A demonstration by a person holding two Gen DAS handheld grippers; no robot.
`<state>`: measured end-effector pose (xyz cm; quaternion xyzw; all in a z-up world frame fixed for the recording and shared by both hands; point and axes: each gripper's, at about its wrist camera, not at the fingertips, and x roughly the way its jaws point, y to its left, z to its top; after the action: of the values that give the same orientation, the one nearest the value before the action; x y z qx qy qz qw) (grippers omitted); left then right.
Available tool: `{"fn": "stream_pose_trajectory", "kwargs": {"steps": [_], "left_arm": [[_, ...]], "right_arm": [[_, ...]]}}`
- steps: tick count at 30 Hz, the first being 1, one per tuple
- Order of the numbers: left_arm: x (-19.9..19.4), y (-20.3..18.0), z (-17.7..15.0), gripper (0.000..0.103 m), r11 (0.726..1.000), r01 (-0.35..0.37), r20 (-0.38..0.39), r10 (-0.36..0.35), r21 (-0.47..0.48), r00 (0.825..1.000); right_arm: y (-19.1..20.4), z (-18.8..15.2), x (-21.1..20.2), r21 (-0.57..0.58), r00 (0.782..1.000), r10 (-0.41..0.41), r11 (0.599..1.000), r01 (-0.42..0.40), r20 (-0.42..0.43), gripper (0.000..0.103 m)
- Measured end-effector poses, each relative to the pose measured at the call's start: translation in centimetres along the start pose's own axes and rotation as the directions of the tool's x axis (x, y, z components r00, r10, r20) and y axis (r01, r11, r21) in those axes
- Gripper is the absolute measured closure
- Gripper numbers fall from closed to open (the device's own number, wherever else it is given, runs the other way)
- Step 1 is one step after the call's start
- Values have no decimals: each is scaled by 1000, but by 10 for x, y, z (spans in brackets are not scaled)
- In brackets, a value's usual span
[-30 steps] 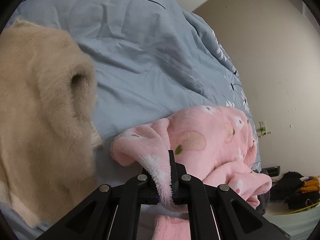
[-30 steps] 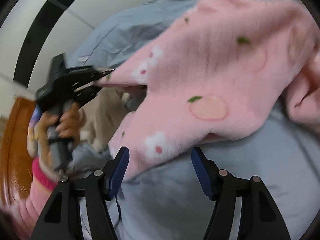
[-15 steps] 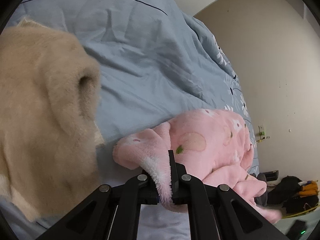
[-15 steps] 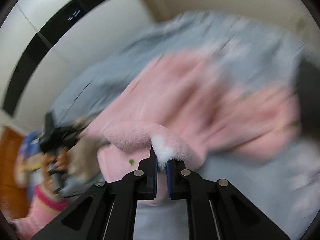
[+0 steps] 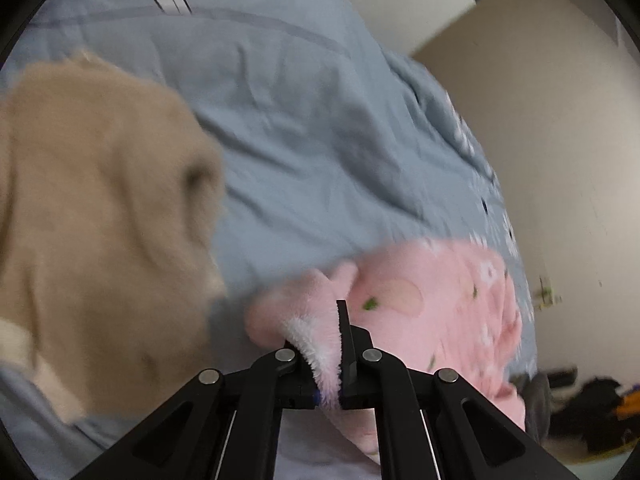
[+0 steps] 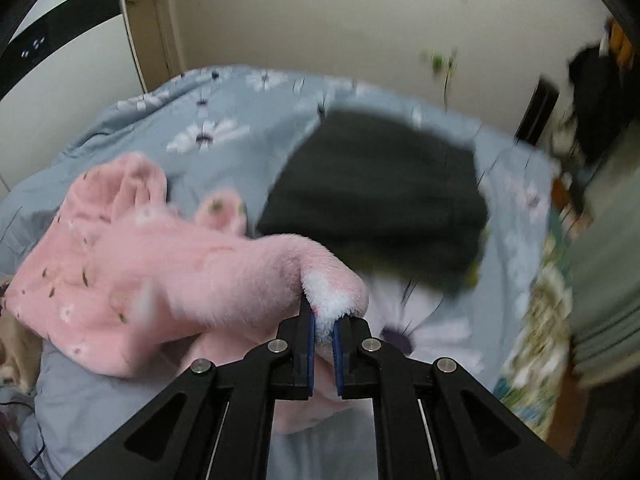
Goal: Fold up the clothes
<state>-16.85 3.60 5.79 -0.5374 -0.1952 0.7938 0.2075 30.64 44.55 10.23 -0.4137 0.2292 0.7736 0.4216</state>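
My right gripper (image 6: 323,334) has swung across the bed and its jaws, wide a second ago, now clamp the pink garment (image 6: 132,272).

I count two grippers, both pinching white-lined edges of that one fleecy garment: the left gripper (image 5: 329,354) is clamped on its near hem, cloth trailing ahead and right. One beige garment (image 5: 100,220) lies left of it; one dark garment (image 6: 384,200) lies beyond my right gripper. The blue bedcover (image 5: 312,128) lies open ahead; its edge falls off on the right.

Fluffy pink fleece garment (image 5: 432,312), smooth blue cotton-like bedspread (image 5: 304,128), matt black tools.
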Motion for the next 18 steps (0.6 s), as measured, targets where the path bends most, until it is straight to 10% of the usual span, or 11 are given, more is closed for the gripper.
{"fn": "stream_pose_trajectory", "kwargs": {"steps": [4,9,18], "left_arm": [[-55,-3,21,99,999,-29,195,24,23,981],[-132,27,37,99,997,-76,403,79,-23,912],[-79,133,8,99,958,-223,118,246,-181,962]], "right_arm": [[18,-4,0,-21,997,76,997,-76,-10,96],[41,-5,-22,-122,981,187,976,-181,41,94],[62,-19,11,-129,965,255,957,-260,-56,79]]}}
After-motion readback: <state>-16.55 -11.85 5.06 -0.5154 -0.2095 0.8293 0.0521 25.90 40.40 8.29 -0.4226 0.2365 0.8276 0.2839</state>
